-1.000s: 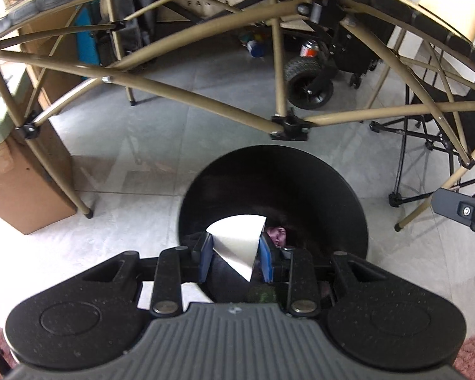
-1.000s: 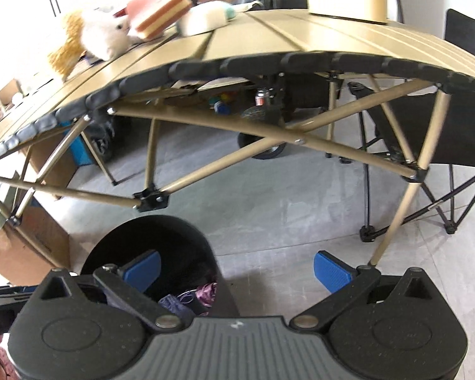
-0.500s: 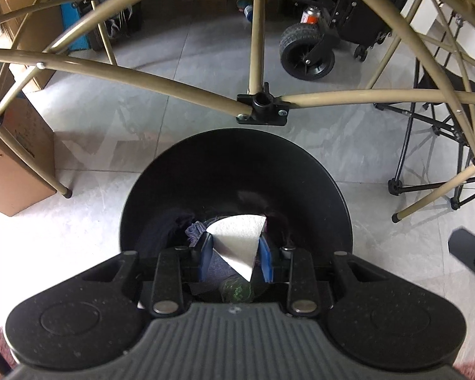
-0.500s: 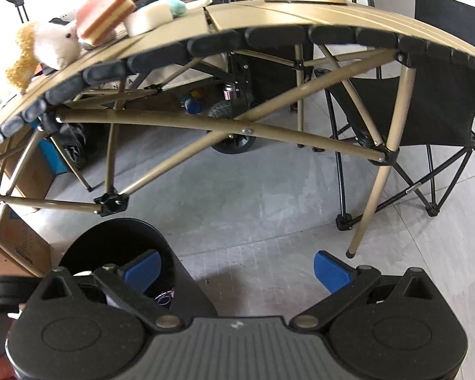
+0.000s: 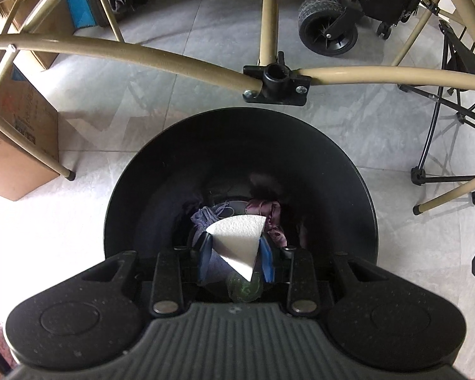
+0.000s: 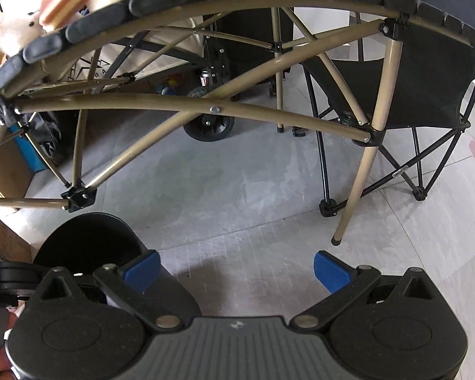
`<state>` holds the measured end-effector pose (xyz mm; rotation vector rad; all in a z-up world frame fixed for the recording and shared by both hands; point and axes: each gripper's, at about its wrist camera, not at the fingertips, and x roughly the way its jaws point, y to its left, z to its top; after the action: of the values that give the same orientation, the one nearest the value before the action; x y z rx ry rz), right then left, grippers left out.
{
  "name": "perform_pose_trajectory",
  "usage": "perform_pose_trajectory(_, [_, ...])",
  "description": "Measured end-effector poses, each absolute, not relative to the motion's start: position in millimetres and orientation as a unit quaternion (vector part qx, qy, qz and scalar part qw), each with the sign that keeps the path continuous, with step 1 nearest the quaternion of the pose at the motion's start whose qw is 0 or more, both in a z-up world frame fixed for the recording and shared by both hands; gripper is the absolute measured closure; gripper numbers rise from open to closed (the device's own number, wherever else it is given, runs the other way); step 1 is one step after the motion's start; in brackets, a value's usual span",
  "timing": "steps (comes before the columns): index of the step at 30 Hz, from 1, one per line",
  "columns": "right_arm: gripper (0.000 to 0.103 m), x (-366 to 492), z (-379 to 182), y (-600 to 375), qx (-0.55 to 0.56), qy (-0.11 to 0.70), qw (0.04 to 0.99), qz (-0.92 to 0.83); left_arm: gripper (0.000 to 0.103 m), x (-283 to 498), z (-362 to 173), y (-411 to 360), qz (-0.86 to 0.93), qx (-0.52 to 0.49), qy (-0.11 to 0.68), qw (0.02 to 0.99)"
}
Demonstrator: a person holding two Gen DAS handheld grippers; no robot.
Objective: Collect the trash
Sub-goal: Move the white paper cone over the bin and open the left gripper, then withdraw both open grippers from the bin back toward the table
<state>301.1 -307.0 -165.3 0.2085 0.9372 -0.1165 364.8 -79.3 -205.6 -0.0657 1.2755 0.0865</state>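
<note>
Left gripper [image 5: 236, 261] above the bin [image 5: 348, 171], pointing steeply down into it. Fingers [image 5: 267, 261] just starting to part, pads against a white paper wedge [image 5: 237, 240] between them. Below the wedge, deep in the bin: purple and maroon scraps [image 5: 267, 213], perhaps cloth, too dark to tell. Right gripper [image 6: 236, 267] right of the bin [image 6: 88, 237], over bare floor [image 6: 237, 190], fingers [image 6: 329, 270] spread wide, nothing between them. Beyond the bin, tan desk frame [image 5: 126, 52]; right of it, a folding chair [image 6: 427, 79].
</note>
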Motion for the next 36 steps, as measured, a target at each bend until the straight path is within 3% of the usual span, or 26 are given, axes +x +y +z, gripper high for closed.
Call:
perform_pose_trajectory(3, [0.000, 303, -167, -307, 0.099, 0.452, 0.884, -0.058, 0.061, 364, -204, -78, 0.045, -0.026, 0.593, 0.803])
perform_pose_trajectory(4, [0.000, 303, -167, -307, 0.099, 0.453, 0.884, -0.058, 0.048, 364, -203, -79, 0.046, -0.026, 0.593, 0.804])
perform_pose_trajectory(5, [0.000, 303, -168, -307, 0.099, 0.454, 0.884, -0.059, 0.027, 363, -203, -79, 0.047, -0.027, 0.593, 0.803])
perform_pose_trajectory(7, [0.000, 303, -168, -308, 0.099, 0.454, 0.883, -0.060, 0.002, 363, -203, -77, 0.051, -0.034, 0.595, 0.801])
perform_pose_trajectory(36, [0.000, 304, -166, -300, 0.077, 0.455, 0.885, -0.059, 0.000, 345, -181, -67, 0.026, -0.020, 0.584, 0.811])
